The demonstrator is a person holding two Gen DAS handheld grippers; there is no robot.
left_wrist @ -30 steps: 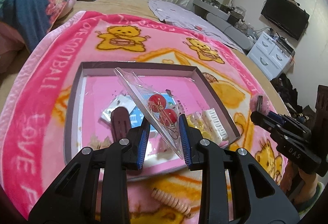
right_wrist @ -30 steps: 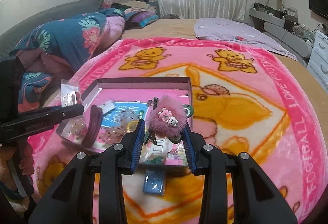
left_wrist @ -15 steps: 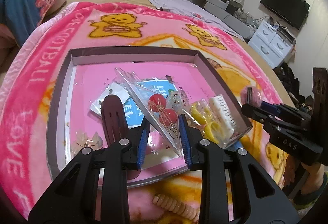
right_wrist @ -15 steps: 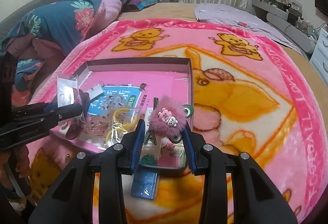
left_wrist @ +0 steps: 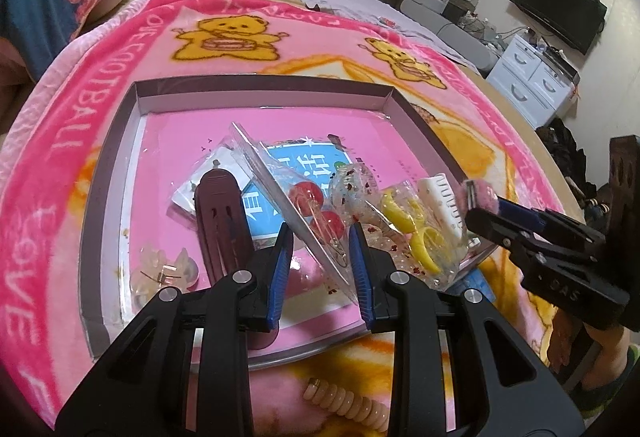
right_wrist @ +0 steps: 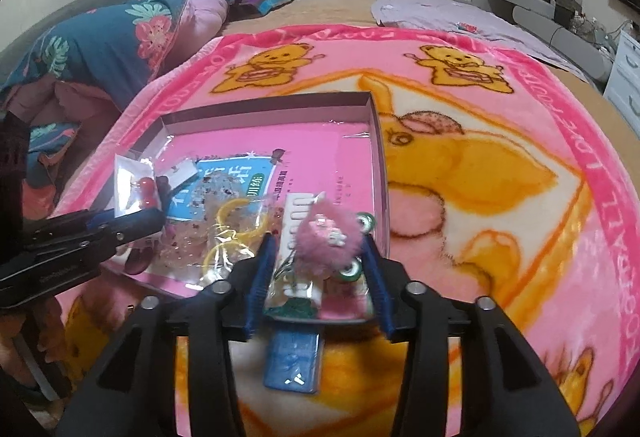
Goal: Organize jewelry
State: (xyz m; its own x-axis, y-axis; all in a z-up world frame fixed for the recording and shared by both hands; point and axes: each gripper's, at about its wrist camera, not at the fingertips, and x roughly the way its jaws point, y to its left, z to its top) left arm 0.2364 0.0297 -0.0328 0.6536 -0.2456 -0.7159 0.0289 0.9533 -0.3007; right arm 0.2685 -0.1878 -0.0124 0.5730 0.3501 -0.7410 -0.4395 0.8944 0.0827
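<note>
A shallow grey-walled tray (left_wrist: 260, 85) with a pink floor lies on the bear blanket. My left gripper (left_wrist: 320, 249) hovers over its near side, shut on the lower edge of a clear packet of red bead earrings (left_wrist: 308, 197), which stands tilted up. It also shows at the left of the right wrist view as the left gripper (right_wrist: 120, 225). My right gripper (right_wrist: 318, 261) is over the tray's near right corner (right_wrist: 376, 125). Its jaws are opening, and a fluffy pink hair clip (right_wrist: 328, 237) sits loose between them, clear of the left pad.
In the tray lie a dark red hair clip (left_wrist: 220, 213), a bag of yellow hoops (left_wrist: 416, 237), a white comb (left_wrist: 440, 193) and a blue card. On the blanket in front lie a blue packet (right_wrist: 294, 361) and a peach spiral hair tie (left_wrist: 348, 405).
Both grippers have sunk closer to the tray. The right jaws have spread, and the fluffy pink clip no longer sits tight between the pads. The left grip on the packet is unchanged.
</note>
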